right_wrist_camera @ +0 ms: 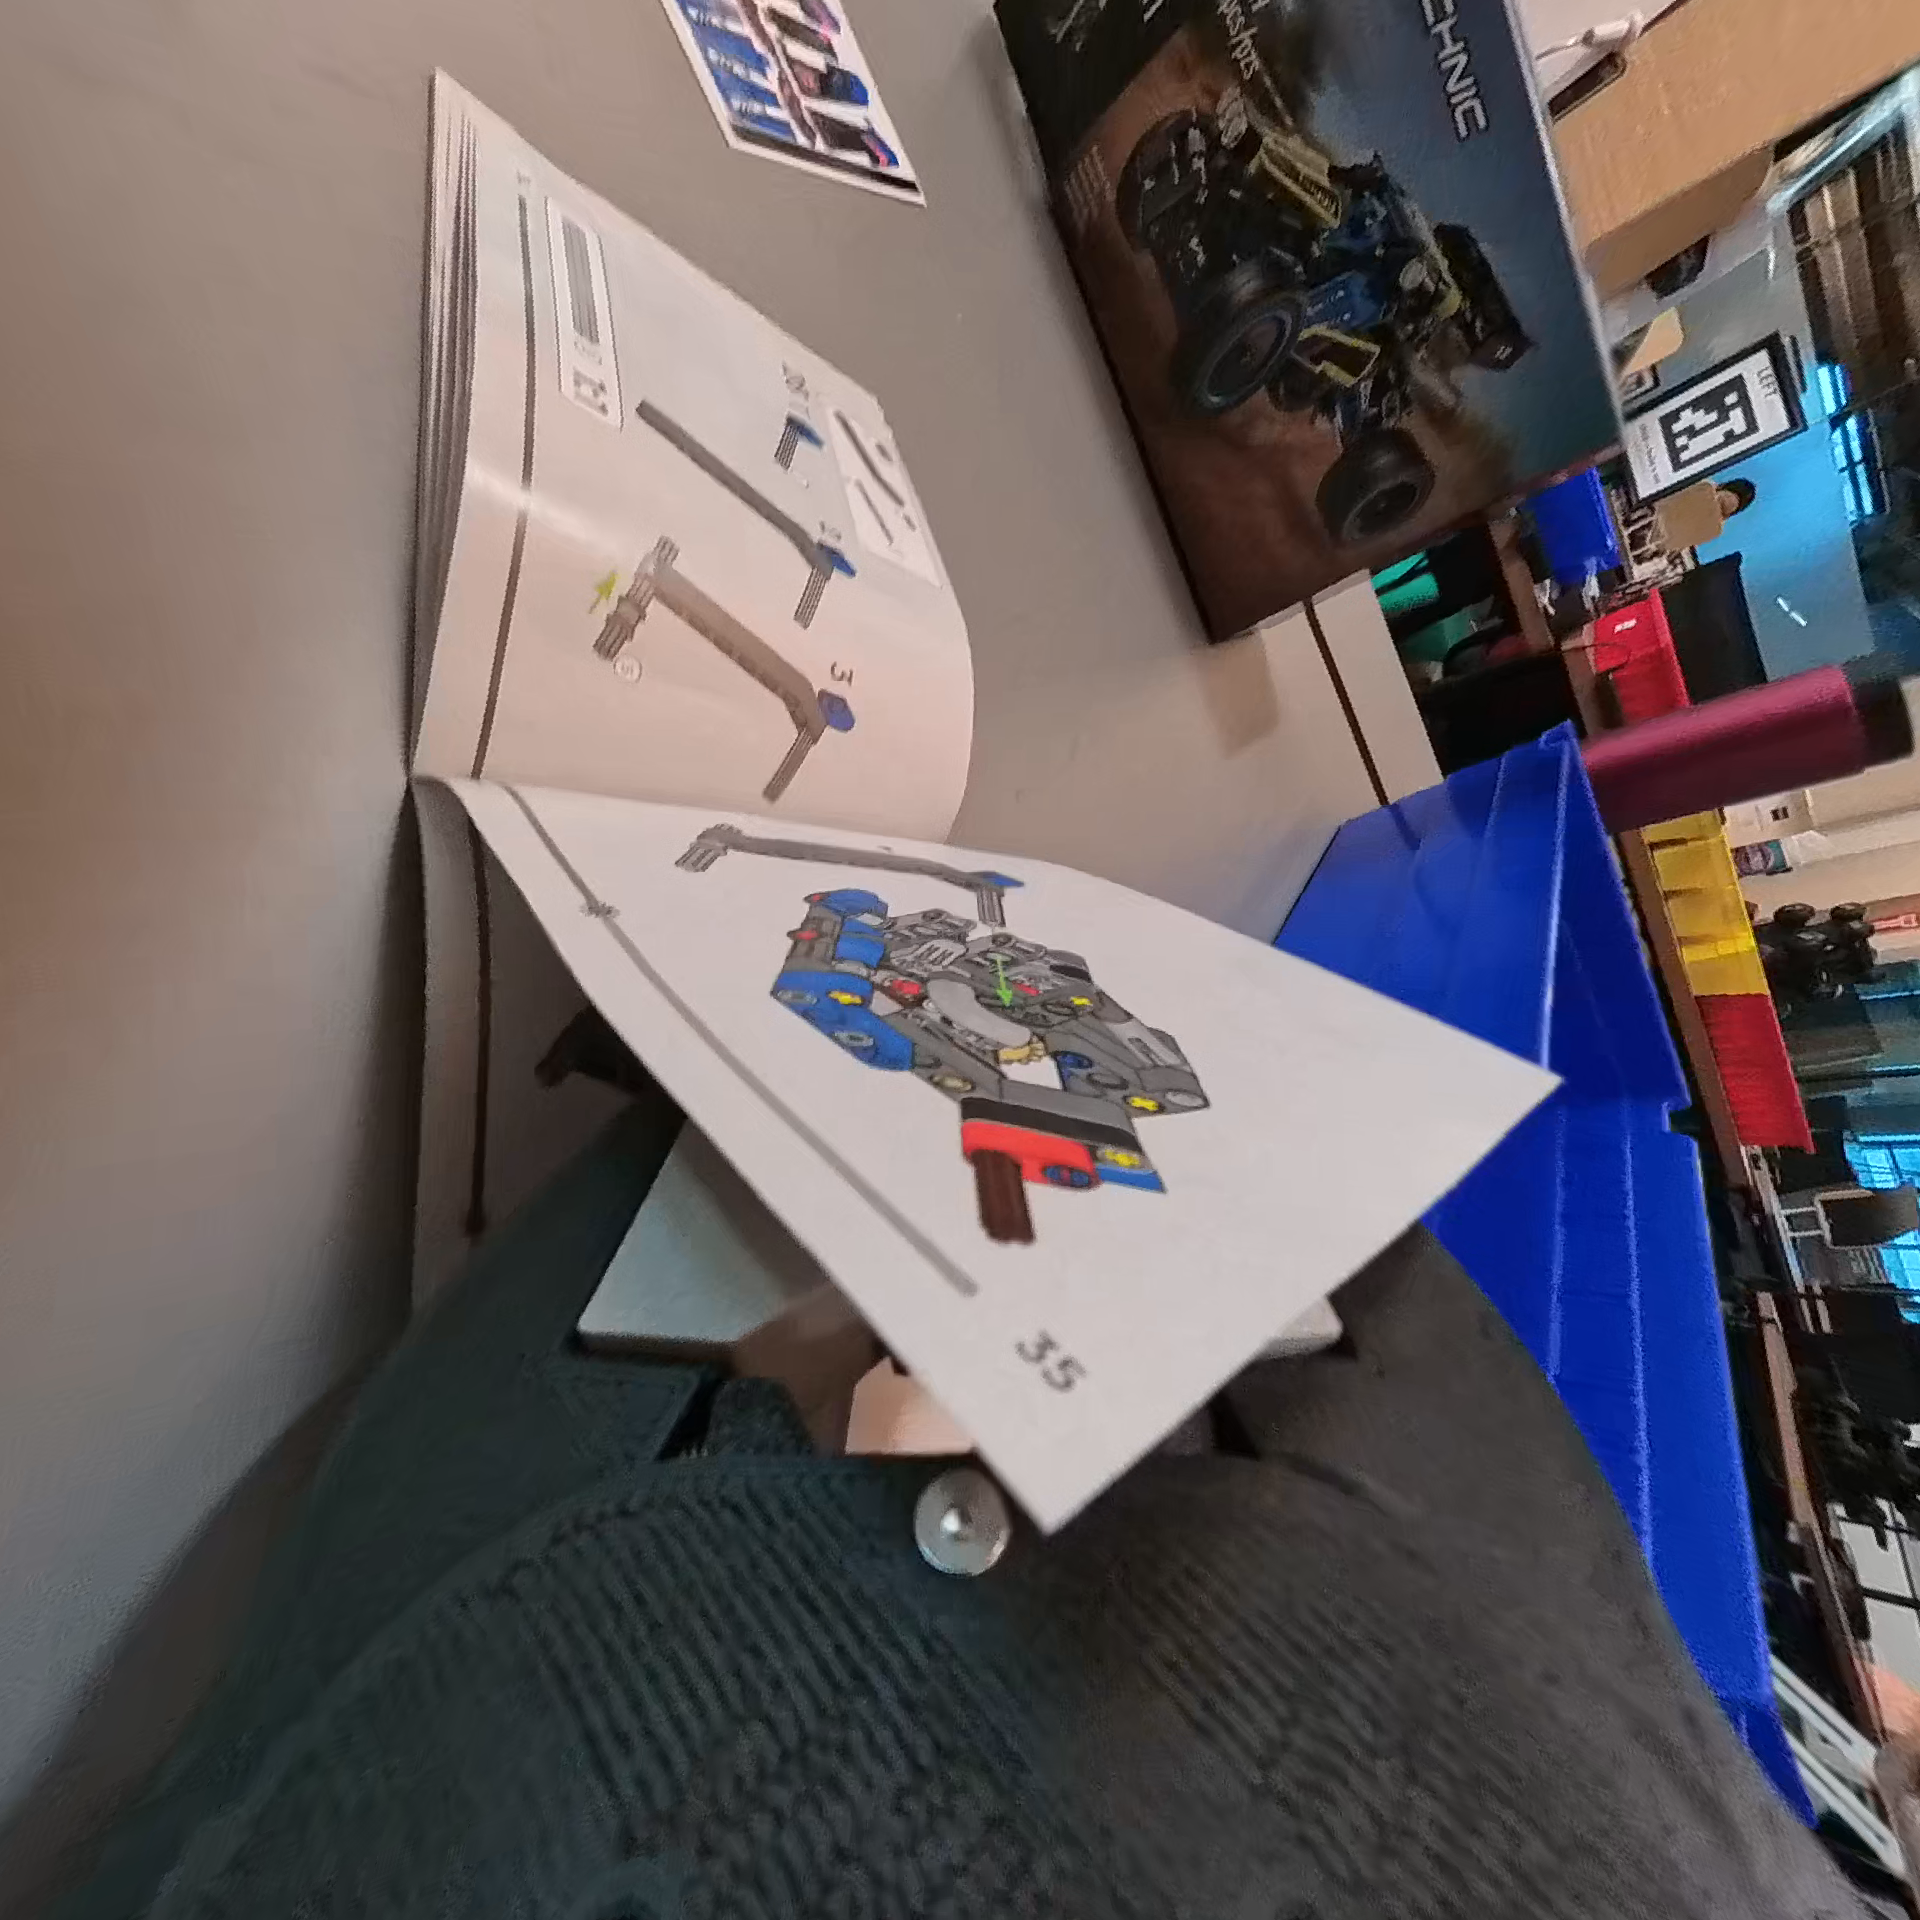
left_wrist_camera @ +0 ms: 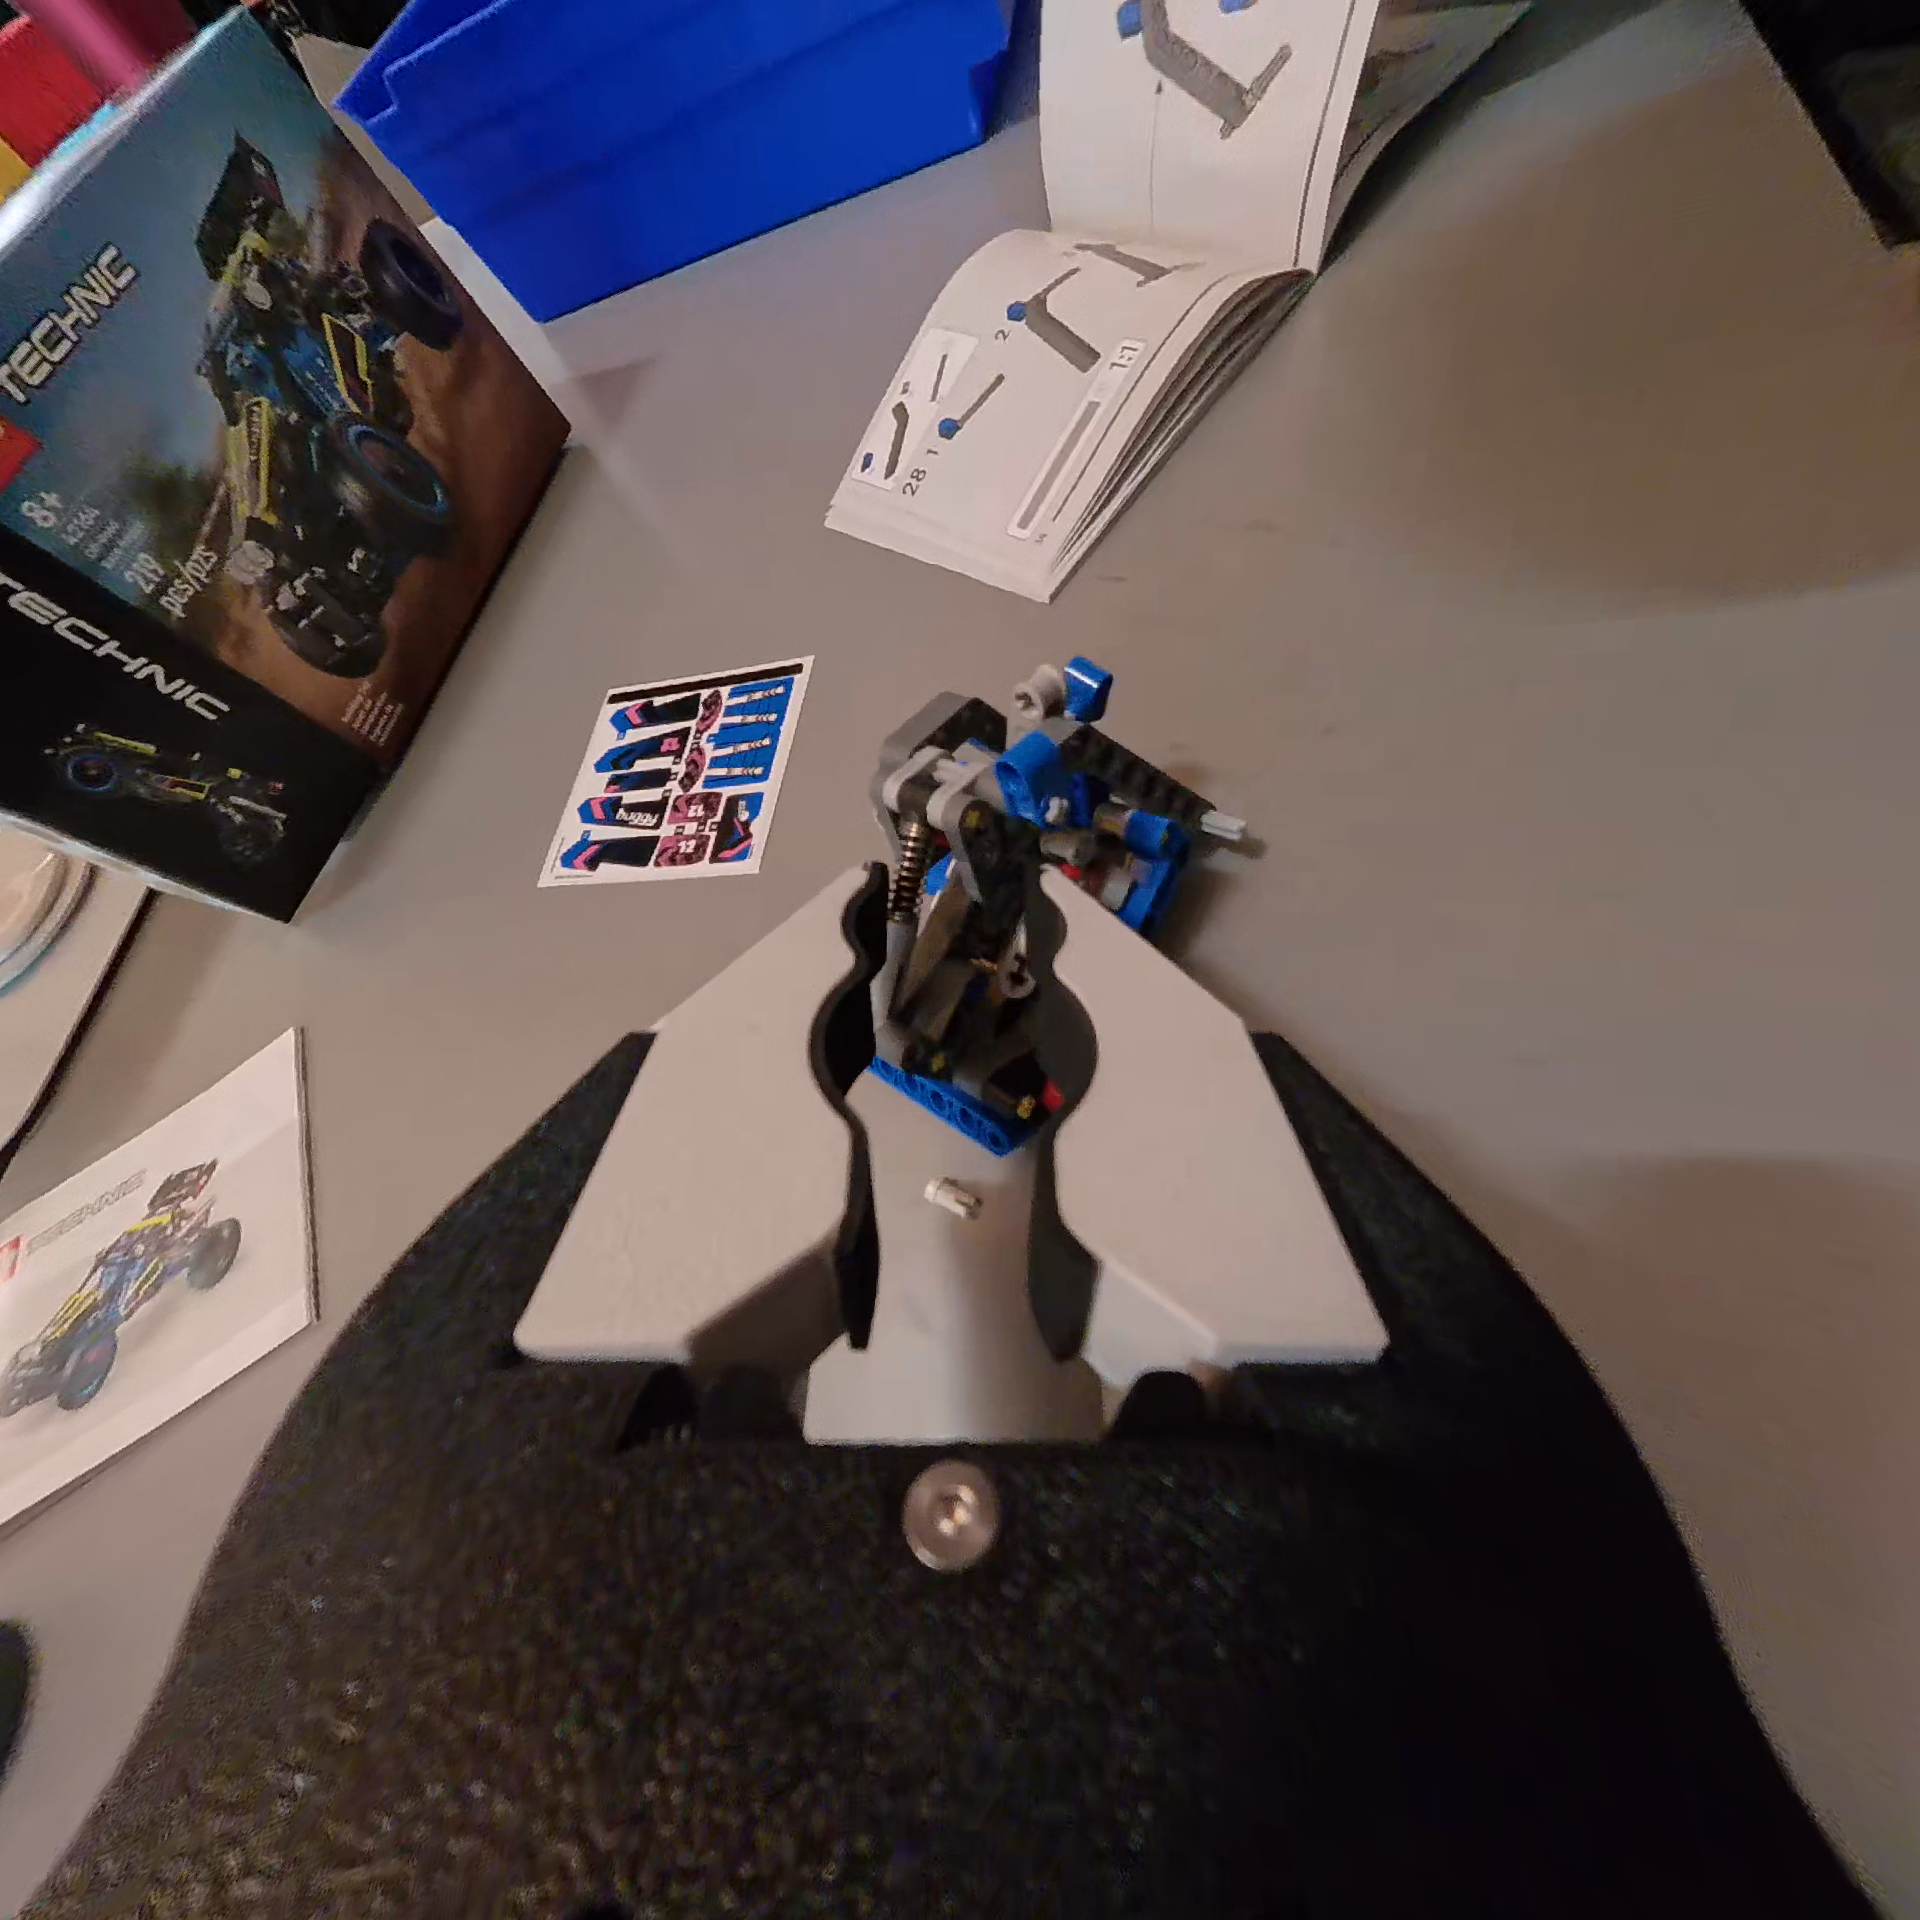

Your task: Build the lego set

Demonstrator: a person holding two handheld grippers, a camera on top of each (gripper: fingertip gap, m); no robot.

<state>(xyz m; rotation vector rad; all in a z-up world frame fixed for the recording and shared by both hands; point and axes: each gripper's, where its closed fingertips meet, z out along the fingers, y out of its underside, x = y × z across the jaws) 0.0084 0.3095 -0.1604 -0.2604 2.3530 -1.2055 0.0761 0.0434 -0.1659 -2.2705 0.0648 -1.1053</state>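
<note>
Partly built lego model (left_wrist_camera: pixel 1023 831): blue, grey and black beams, coil spring on its left side, tilted up off the grey table (left_wrist_camera: pixel 1455 831) near the middle, lower end between two grey fingers. Small light grey connector piece (left_wrist_camera: pixel 953 1197) lies loose just below it. Sticker sheet (left_wrist_camera: pixel 681 771) flat, left of the model. Instruction booklet (left_wrist_camera: pixel 1091 405) open toward the far right edge, one page (right_wrist_camera: pixel 997 1091) lifted. Set box (left_wrist_camera: pixel 208 468) at the far left edge.
</note>
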